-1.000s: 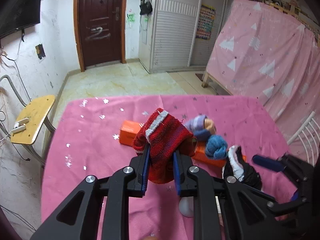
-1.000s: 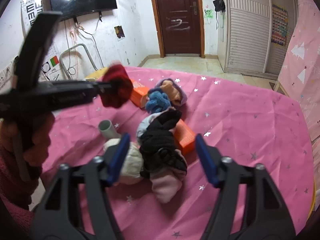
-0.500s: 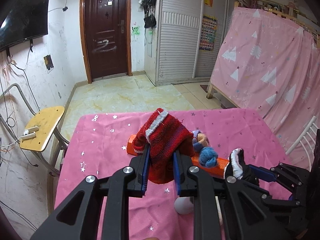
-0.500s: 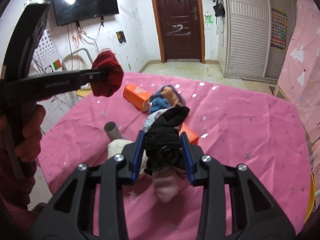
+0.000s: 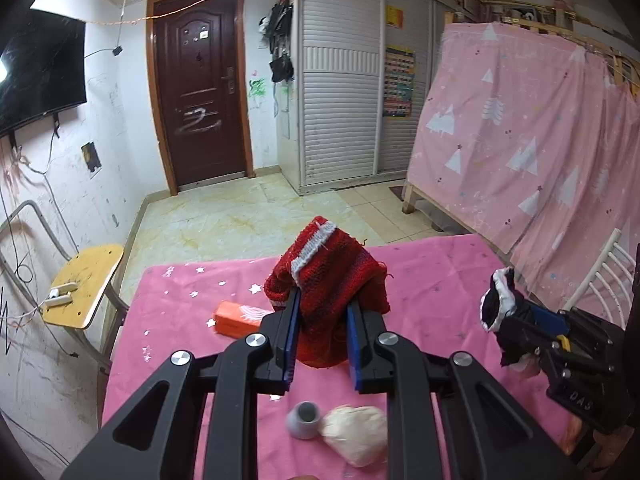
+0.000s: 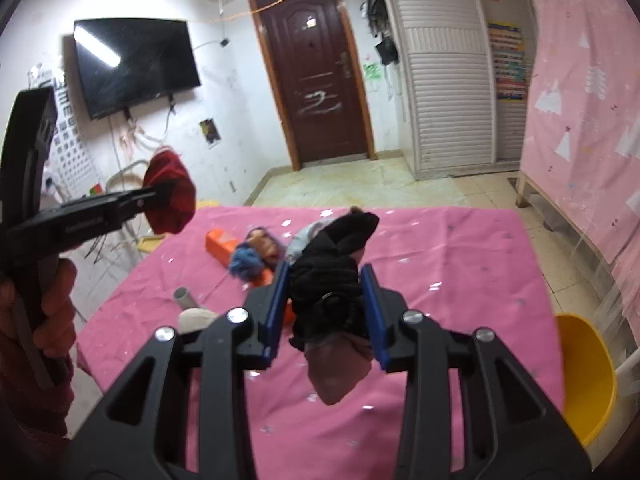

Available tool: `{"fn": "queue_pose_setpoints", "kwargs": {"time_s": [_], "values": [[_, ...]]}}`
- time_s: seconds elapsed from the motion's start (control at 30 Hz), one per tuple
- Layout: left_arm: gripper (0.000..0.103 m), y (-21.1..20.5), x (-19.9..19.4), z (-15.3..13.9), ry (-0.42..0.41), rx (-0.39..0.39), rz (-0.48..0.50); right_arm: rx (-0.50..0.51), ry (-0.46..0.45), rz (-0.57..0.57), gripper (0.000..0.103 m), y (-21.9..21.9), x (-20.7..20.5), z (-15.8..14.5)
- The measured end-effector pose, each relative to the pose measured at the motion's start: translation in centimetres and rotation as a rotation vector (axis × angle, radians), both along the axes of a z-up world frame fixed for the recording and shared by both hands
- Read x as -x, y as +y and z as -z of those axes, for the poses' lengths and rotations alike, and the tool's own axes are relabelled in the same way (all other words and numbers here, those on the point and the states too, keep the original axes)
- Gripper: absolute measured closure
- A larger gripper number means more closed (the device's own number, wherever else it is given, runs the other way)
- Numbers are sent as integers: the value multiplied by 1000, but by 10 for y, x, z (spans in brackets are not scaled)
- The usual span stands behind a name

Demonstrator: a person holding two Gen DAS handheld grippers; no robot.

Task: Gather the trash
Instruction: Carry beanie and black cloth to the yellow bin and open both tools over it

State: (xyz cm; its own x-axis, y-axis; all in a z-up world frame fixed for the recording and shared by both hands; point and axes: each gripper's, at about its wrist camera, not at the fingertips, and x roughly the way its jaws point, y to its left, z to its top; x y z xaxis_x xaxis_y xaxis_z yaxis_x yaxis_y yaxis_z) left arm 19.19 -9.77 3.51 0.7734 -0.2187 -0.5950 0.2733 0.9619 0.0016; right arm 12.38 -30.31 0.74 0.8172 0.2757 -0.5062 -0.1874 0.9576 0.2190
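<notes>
1. Above the pink star-print tablecloth, my left gripper is clenched on a red knitted sock with a white band, lifted clear of the cloth; its blue pads press the sock from both sides.
2. My right gripper is clamped on a bundle of black fabric with grey and dusty-pink ends, also off the tablecloth. Its jaws have just been closing, and the bundle sits squeezed between them.
3. From the left wrist view, that same bundle pokes out of the right gripper over the tablecloth's right side.
4. On the tablecloth lies an orange rectangular carton, towards its far left side; a blue woolly ball and a purple-and-tan rolled sock lie just beside the carton.
5. Nearer me on the tablecloth, a small grey tube-shaped cup lies touching a cream crumpled wad.
6. I see a hand gripping the left gripper's handle, left of the tablecloth.
7. A yellow plastic chair stands just off the tablecloth's right edge.
</notes>
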Motion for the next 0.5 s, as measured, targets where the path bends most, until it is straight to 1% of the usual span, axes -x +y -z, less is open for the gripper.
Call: {"fn": "queue_pose_setpoints", "kwargs": {"time_s": [0.33, 0.5], "values": [[90, -54, 11, -6, -14, -28, 74, -60, -45, 126, 69, -65, 17, -4], [90, -84, 14, -8, -13, -32, 119, -73, -60, 193, 69, -96, 24, -6]]}}
